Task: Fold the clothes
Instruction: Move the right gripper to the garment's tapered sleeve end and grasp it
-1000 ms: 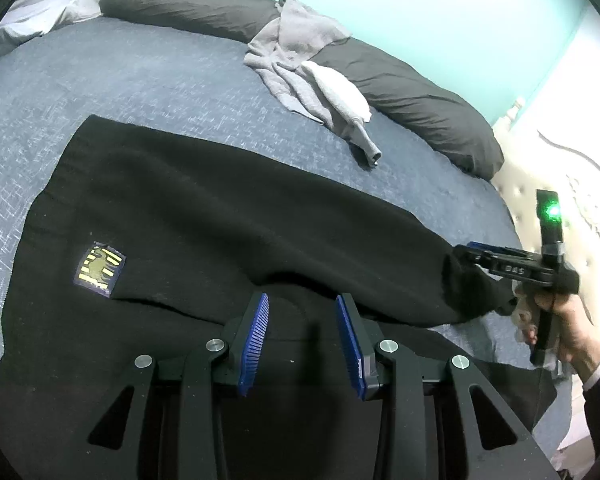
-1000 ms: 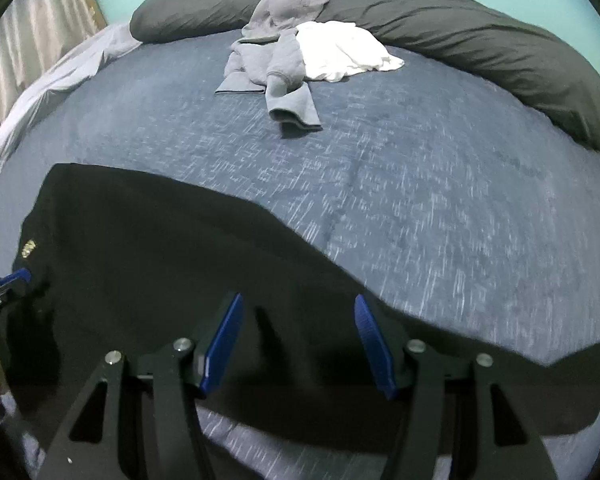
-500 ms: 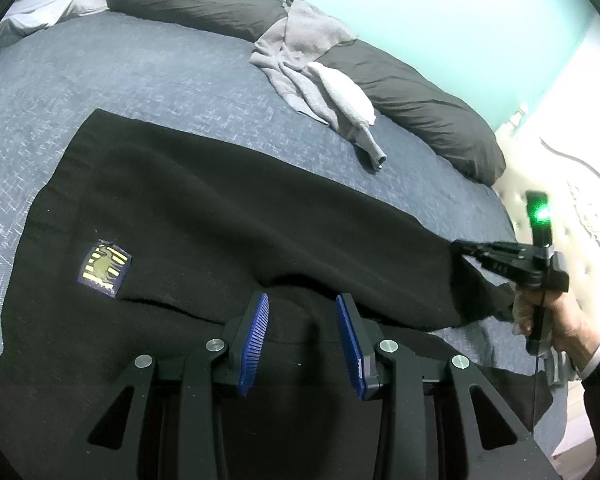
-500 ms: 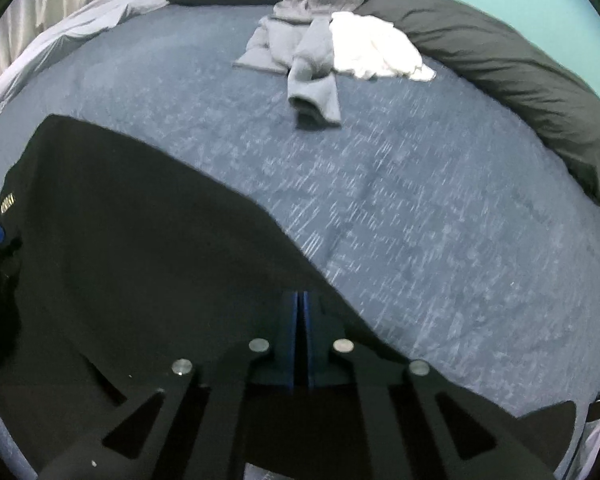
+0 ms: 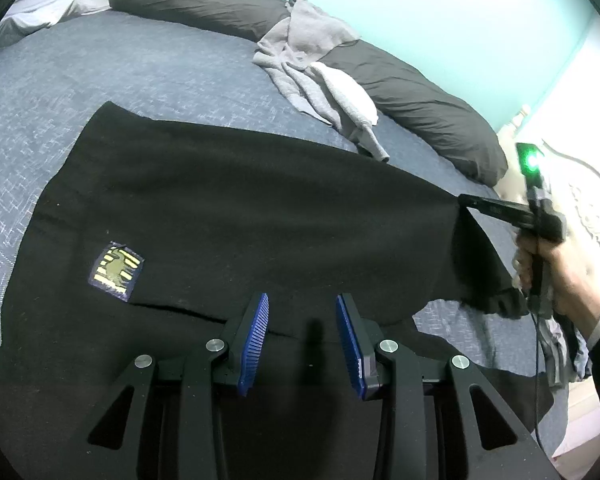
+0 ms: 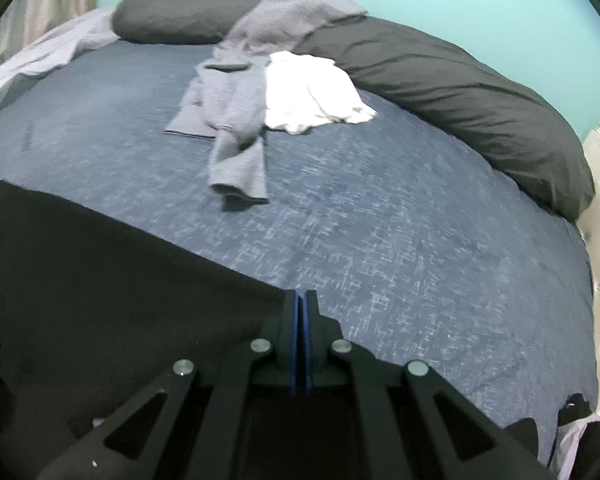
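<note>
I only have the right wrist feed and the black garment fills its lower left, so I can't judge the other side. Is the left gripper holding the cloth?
Observer: No. The left gripper is open above the black knit garment.
Operator: Is my right gripper lifting anything?
Observer: Yes. The right gripper holds the garment's edge off the blue woven bedspread.
Operator: Any marking on it?
Observer: A yellow-and-navy patch left of the left gripper.

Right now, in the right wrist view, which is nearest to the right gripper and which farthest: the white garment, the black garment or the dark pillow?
1. Black garment: clamped in the right gripper, spreading left.
2. White garment: straight ahead, mid-bed, beside the grey garment.
3. Dark pillow: farthest, along the bed's far edge by the wall.
</note>
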{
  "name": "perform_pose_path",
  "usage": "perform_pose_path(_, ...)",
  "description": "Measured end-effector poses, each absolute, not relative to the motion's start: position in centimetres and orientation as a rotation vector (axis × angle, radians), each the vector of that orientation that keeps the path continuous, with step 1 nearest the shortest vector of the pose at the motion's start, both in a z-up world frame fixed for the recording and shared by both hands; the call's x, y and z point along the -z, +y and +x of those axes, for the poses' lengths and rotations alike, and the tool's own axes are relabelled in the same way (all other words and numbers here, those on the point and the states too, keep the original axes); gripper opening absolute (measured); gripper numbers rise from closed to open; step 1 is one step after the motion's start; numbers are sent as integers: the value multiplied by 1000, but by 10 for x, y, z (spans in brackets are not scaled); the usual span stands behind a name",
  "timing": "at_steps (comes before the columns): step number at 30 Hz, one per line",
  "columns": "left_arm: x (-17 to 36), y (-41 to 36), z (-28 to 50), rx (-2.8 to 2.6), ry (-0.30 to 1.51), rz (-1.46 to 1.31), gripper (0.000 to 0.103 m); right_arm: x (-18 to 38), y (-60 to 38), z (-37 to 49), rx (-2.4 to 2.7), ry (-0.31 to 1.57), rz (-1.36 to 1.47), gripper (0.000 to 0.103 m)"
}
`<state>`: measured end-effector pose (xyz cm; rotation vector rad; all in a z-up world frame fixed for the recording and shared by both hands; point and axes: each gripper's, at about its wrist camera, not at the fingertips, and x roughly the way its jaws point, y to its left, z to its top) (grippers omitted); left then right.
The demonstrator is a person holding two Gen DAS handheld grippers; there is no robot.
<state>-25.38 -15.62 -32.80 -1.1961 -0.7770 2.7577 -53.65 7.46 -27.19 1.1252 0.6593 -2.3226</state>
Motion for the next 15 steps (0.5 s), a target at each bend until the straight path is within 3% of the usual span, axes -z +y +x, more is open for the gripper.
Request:
perform_pose_path(9,330,-158,-255,-2755,-783,-1210,38,289,94,-558,2290,415,1265,6)
perform_pose_path(10,330,-158,-255,-2755,-783,-1209,38,282,111,-560,2323,356,1253,10)
perform_pose_path(13,328,-158,-255,-2757,-781,-1203,38,260,164,-566,2419,183,1220,48)
perform_pose_path(15,328,-158,-255,-2759,-781,-1202,38,251,210,-570,2494,101,1235,51)
